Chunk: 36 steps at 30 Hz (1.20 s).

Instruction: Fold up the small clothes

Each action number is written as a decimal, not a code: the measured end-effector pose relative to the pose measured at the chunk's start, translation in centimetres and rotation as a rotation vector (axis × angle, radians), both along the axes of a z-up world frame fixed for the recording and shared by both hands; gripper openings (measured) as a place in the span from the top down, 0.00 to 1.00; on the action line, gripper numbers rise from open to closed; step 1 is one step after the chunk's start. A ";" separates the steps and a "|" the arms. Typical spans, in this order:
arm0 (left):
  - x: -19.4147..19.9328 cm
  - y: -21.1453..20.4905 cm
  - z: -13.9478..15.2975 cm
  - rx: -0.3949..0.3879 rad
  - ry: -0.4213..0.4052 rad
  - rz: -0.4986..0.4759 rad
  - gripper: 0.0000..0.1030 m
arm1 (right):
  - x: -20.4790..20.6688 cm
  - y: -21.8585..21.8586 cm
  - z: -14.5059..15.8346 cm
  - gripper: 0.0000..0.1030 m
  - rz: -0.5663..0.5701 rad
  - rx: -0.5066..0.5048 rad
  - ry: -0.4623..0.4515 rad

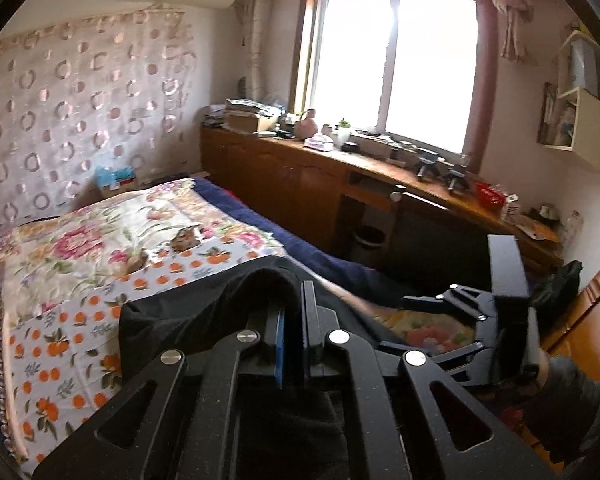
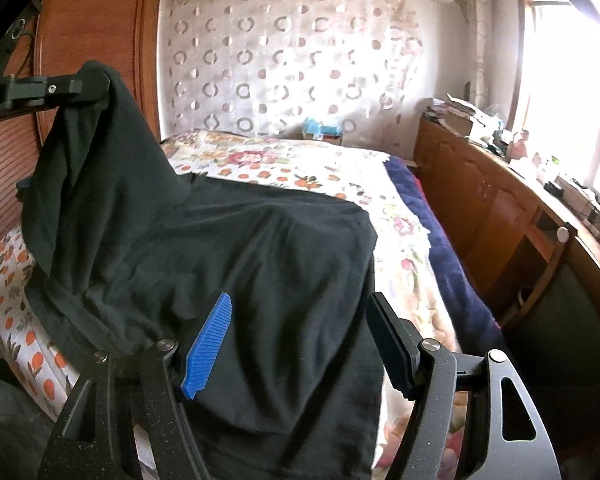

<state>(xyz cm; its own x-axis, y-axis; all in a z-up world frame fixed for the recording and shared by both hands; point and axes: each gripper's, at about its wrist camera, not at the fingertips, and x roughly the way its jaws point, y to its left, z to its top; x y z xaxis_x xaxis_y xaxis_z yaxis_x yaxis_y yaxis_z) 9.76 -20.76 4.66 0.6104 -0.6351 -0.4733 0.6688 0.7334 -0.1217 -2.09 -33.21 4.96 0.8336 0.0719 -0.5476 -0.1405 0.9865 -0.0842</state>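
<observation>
Over the floral bed [image 2: 300, 160], a black garment [image 2: 228, 248] hangs lifted
Left hand-held gripper [image 2: 100, 84] pinches its corner; right hand-held gripper [image 2: 300, 336] spread wide, gripping nothing

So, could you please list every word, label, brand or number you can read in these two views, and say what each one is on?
No text can be read with certainty.
White marks on the left gripper body at the left edge of the right wrist view: too small and cut off.
Blue box at the bed's head: print blurred.
Books and boxes on the wooden counter: blurred.
</observation>
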 end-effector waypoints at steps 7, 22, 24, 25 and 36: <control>-0.4 -0.1 -1.6 0.027 0.009 0.016 0.57 | -0.7 0.7 -0.5 0.31 -0.006 0.012 -0.013; -1.0 8.2 -6.3 0.090 0.032 0.219 0.29 | 3.6 2.2 -2.4 0.31 0.099 0.042 0.068; -0.9 9.3 -7.1 0.099 0.040 0.243 0.29 | 4.3 2.4 -2.7 0.31 0.114 0.038 0.089; -0.9 9.9 -7.6 0.098 0.052 0.254 0.29 | 4.8 2.5 -3.0 0.31 0.122 0.038 0.106; -0.8 12.1 -9.6 0.094 0.094 0.297 0.29 | 6.5 2.4 -4.4 0.34 0.173 0.036 0.191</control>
<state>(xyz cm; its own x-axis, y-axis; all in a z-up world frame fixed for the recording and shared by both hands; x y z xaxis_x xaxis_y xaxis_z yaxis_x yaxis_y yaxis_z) 8.99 -8.62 -4.98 0.7133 -0.3867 -0.5845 0.4132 0.9057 -0.0950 4.45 -30.84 0.58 0.6892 0.2267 -0.6882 -0.3177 0.9482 -0.0057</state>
